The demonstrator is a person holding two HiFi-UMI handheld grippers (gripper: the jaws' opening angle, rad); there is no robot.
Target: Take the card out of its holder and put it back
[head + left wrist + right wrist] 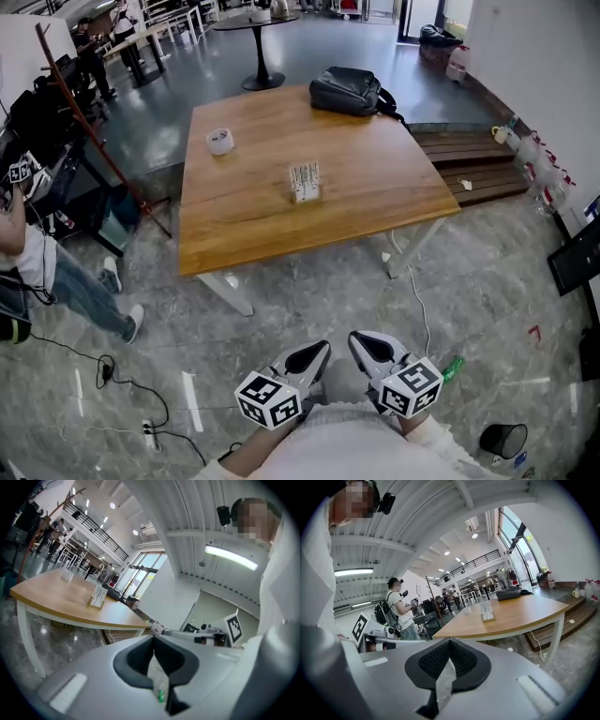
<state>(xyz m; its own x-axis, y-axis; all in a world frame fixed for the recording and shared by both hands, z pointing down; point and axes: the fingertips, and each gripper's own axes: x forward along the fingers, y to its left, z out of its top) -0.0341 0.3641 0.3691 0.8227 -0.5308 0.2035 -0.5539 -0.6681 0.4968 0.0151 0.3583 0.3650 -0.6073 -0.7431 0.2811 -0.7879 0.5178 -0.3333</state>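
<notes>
The head view looks steeply down from above the floor (pixel 487 281), with the wooden table (pixel 375 187) well ahead. Both gripper views sit at about tabletop height, facing nearly level. All three views share that table and its card holder (pixel 305 183).

Far ahead of the left gripper (pixel 324 347) and right gripper (pixel 353 338), the holder (pixel 305 181) on the table (pixel 394 187) is too small to tell whether a card stands in it. A white thing (pixel 220 141) beyond it is too small to name. Behind the grippers, the sleeves (pixel 429 433) are cut off by the bottom edge. Far left of the left gripper, a person (pixel 37 272) is cut off by the side edge.
</notes>
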